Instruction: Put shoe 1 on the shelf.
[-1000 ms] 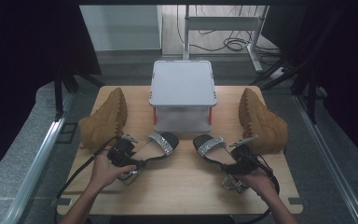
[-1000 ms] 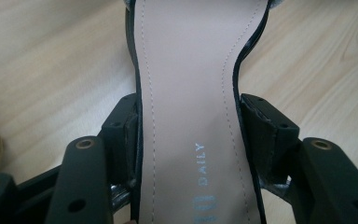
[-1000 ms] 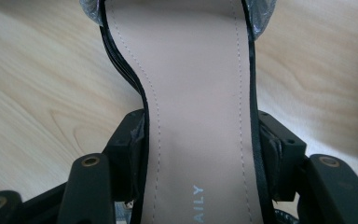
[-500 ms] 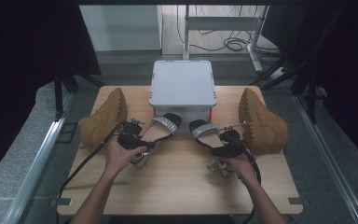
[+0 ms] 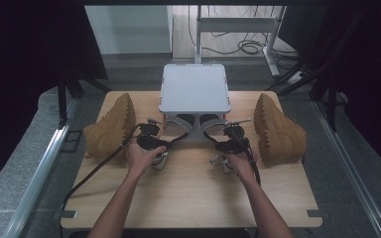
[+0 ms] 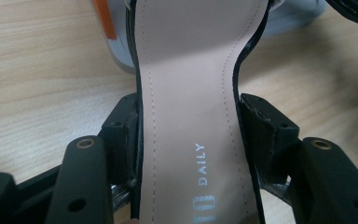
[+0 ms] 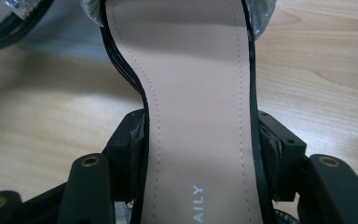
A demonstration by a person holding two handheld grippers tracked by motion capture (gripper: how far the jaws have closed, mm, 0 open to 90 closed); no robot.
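Item one: the left gripper (image 6: 189, 135), black, two-jawed, which we find clamped on the sides of a black-edged sandal with a beige insole (image 6: 191, 93) at its narrow waist. In the left gripper view the sandal's toe end runs off the top edge, and the printed word on the insole is cut short by the bottom edge; we read only "DAILY". In the high view the left sandal (image 5: 178, 126) sits at the front foot of a light grey lidded plastic box (image 5: 194, 88), its toe tucked under the box's shadow and hard to make out.

Item two: the right gripper (image 7: 200, 140), likewise closed on the waist of a second black-edged beige-insole sandal (image 7: 196, 70). Its glittery silver strap (image 7: 261, 14) is cropped at the top corner. In the high view the right sandal (image 5: 212, 125) lies just beside the first, partly masked by the gripper and the right hand (image 5: 238, 161).

Item three: the left hand (image 5: 141, 156), covering most of its gripper body.

Item four: two tan suede boots, one at the left (image 5: 111, 126) and one at the right (image 5: 278, 131) of the pale wooden table (image 5: 193, 193), each lying on its side, well apart from the sandals.
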